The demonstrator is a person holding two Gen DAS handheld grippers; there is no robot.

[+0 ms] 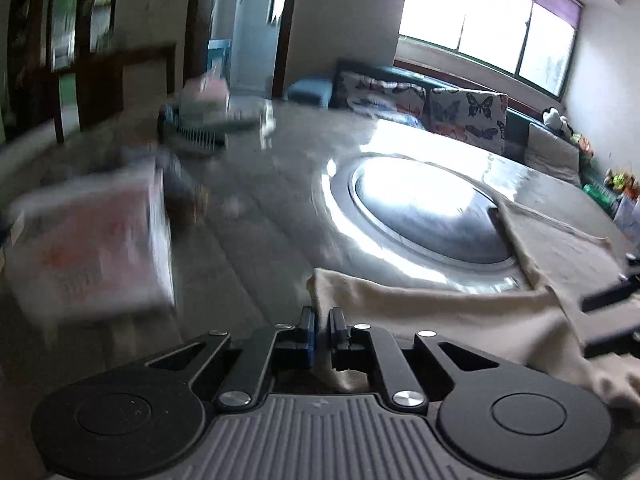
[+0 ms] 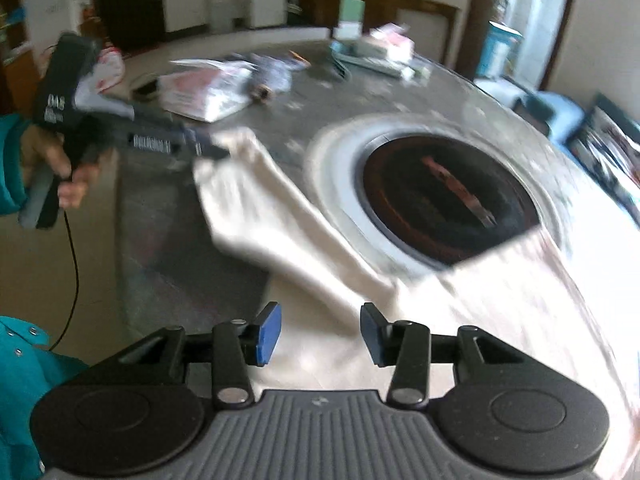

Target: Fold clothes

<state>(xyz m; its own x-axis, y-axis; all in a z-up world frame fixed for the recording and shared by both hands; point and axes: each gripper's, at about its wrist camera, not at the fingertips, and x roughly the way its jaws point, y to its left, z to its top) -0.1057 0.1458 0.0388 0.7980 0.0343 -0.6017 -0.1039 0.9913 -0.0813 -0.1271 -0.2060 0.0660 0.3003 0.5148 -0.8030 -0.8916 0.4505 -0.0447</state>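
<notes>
- Left wrist view: the left gripper (image 1: pixel 322 330) has its jaws together, clamped on a fold of the cream cloth (image 1: pixel 440 312) near the table's (image 1: pixel 260 208) near edge.
- From there the cloth runs toward the table's right side, and one corner lies over the rim of the round inset (image 1: pixel 420 204) at the middle of the table.
- The cloth is rumpled, with no flat, squared fold showing; I judge the folding to be at an early stage.
- A bag (image 1: pixel 92 244) and blurred clutter lie toward the table's left and far edges, apart from the cloth.
- Right wrist view: the right gripper (image 2: pixel 320 334) has its jaws apart and empty, hovering over the cloth (image 2: pixel 460 312).
- A long strip of cloth stretches from the pile toward the left gripper (image 2: pixel 212 148), which pinches its end.
- Left to do, I judge: spread it flat, fold it over, square it off.
</notes>
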